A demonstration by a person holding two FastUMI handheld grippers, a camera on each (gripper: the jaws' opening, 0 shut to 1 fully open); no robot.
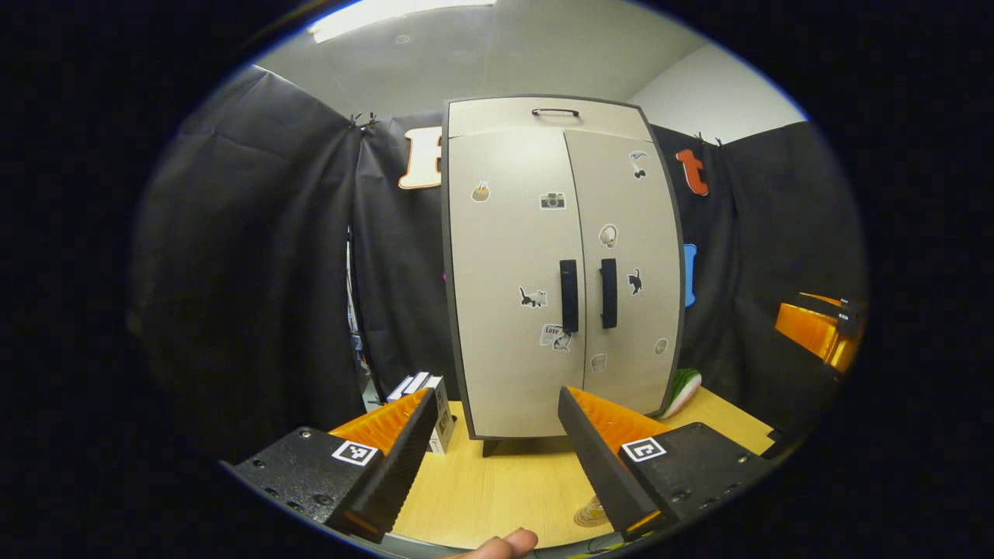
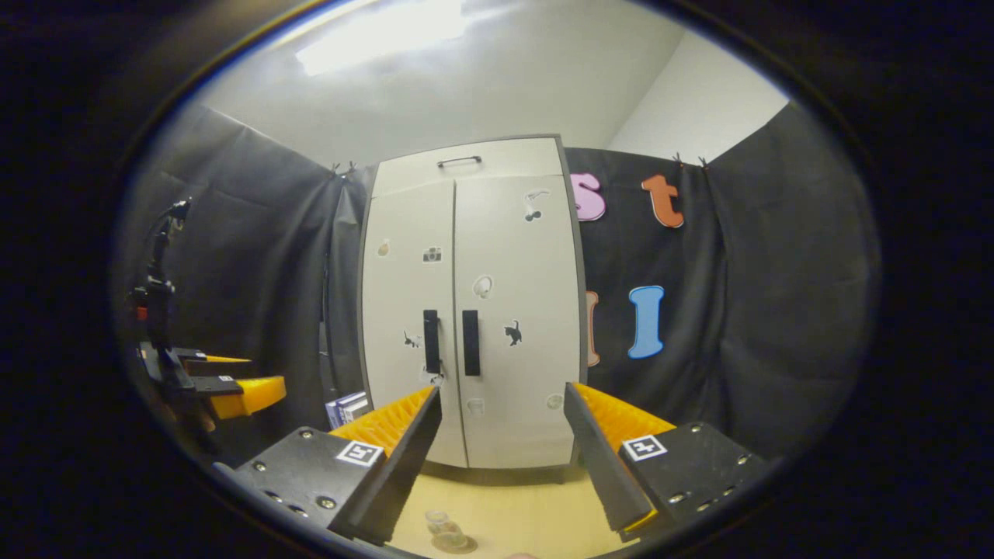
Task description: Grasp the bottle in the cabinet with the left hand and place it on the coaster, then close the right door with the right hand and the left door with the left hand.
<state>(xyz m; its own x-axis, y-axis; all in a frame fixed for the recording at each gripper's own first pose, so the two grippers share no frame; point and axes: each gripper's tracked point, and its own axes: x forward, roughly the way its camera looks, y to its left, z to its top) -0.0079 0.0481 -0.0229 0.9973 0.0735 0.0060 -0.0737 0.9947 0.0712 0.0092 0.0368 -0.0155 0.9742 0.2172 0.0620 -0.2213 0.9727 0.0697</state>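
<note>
Both cabinet [image 1: 563,264] doors closed. Left gripper [image 1: 497,458] fingers apart, holding nothing, above wooden table [image 1: 497,481]. Right gripper [image 2: 501,458] fingers apart too, facing cabinet.

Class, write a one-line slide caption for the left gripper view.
Open left gripper faces the closed beige two-door cabinet on the light wooden table.

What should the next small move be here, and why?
Probably nothing more than drawing both grippers back a little. Both doors of the cabinet look shut, and what seems to be the bottle stands on the coaster on the table. The left gripper and right gripper are open, empty and apart from the cabinet, so the task looks finished.
</note>
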